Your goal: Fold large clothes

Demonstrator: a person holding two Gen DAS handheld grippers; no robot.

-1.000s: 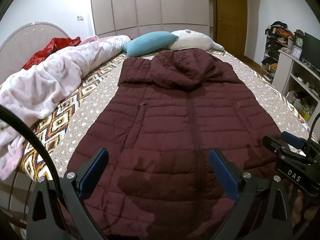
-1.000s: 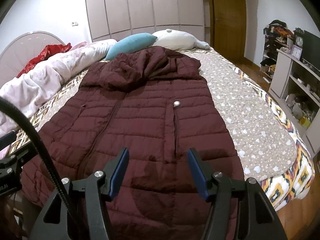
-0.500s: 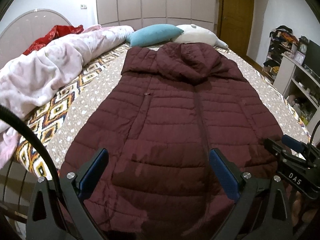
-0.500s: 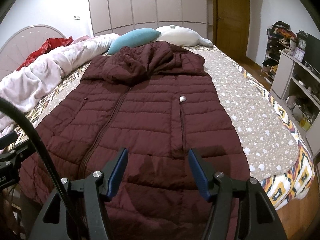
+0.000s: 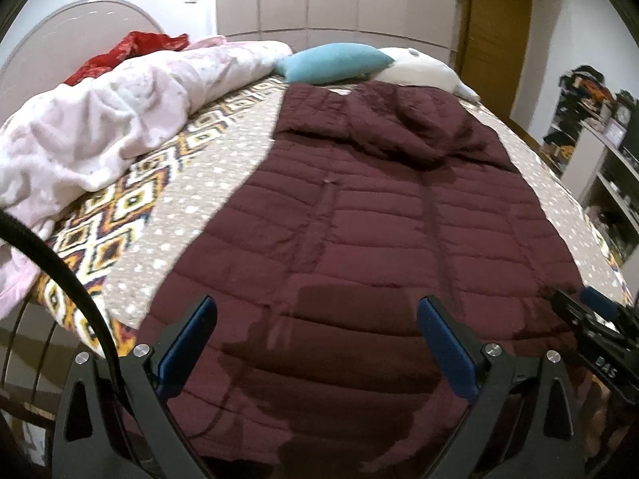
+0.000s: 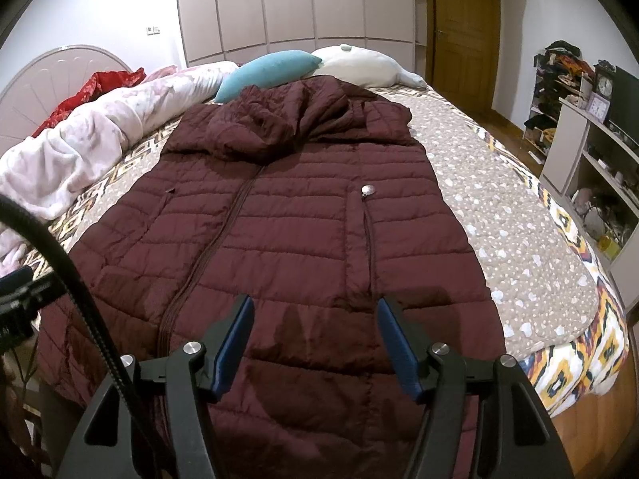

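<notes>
puffer coat point(image 6: 287, 231) | maroon, quilted, hooded | flat, front up, zipped | hood far end, hem near

Bed point(image 6: 519, 215) with a grey dotted cover edged in a diamond pattern. Along its left side, a crumpled pale pink blanket point(image 5: 100, 119), with a red cloth point(image 6: 92, 92) at its far end by the curved headboard point(image 6: 60, 64). At the far edge, a teal pillow point(image 6: 267, 72) beside a white cushion point(image 6: 359, 64). Behind: pale wardrobe doors point(image 6: 295, 0) and wooden door point(image 6: 463, 28). Right: shelving unit point(image 6: 587, 151) with a clock point(image 6: 604, 86).
</notes>
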